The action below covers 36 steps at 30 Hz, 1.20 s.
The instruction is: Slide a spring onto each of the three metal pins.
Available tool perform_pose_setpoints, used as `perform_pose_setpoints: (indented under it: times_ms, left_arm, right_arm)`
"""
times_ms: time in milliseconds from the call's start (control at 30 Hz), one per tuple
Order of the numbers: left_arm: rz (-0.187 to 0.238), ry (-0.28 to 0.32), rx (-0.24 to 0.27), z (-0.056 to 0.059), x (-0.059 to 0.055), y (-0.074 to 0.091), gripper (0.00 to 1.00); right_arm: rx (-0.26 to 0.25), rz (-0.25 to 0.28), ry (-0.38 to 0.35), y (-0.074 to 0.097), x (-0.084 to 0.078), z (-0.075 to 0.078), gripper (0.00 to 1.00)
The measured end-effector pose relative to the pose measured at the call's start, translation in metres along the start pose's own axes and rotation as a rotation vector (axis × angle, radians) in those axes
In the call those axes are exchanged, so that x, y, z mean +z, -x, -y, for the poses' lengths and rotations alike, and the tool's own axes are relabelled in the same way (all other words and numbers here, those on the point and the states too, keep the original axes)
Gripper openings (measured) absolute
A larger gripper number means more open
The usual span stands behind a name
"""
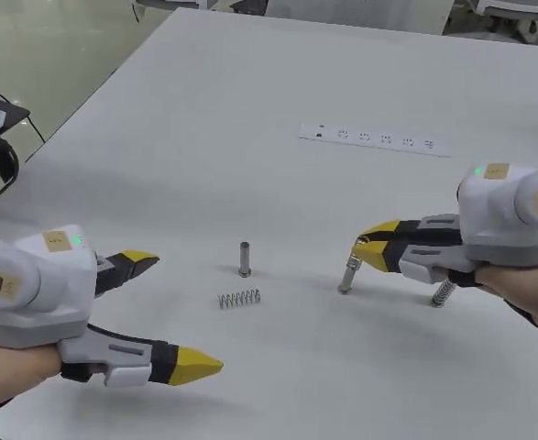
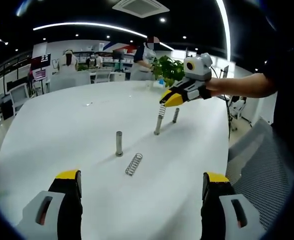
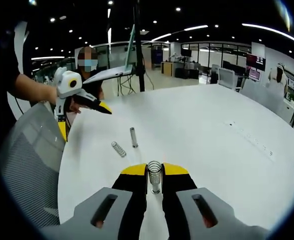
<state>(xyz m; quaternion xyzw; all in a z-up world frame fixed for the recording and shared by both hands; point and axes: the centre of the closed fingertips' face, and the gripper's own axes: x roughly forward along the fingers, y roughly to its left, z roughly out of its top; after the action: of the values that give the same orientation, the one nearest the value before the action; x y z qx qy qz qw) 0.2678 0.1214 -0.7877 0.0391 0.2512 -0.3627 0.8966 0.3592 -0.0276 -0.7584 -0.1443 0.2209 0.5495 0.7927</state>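
A bare metal pin (image 1: 244, 258) (image 2: 119, 143) (image 3: 133, 137) stands upright on the white table. A loose spring (image 1: 239, 299) (image 2: 133, 164) (image 3: 118, 148) lies just in front of it. To the right, a second pin (image 1: 348, 275) (image 2: 158, 125) leans a little. My right gripper (image 1: 371, 246) (image 3: 155, 170) (image 2: 173, 98) is shut on a spring (image 3: 155, 174) (image 2: 162, 110) at that pin's top. A third pin (image 1: 443, 293) (image 2: 176, 115) further right wears a spring. My left gripper (image 1: 168, 314) (image 2: 142, 179) (image 3: 86, 104) hovers wide open near the loose spring, holding nothing.
A white power strip (image 1: 376, 139) lies flat on the table (image 1: 250, 119) beyond the pins. A mesh chair back (image 3: 31, 165) stands at the table's near side. People and desks fill the office behind.
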Motion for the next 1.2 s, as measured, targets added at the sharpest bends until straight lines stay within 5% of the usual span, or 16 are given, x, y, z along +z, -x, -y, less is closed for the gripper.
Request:
perform_pose_setpoints:
  times_ms: [767,933,1200]
  left_arm:
    - [0.003,0.004,0.004,-0.005,-0.002,0.003,0.98]
    - [0.008,0.007,-0.001,-0.004,0.000,0.001,0.98]
    - [0.010,-0.003,-0.008,-0.002,0.005,0.000,0.98]
  right_arm:
    - [-0.006,-0.101,-0.002,-0.021,-0.050,0.003,0.08]
    - [-0.010,-0.096,-0.005,-0.021,-0.049,0.005,0.09]
    - [-0.030,-0.078,-0.021,-0.016,-0.041,0.005,0.23]
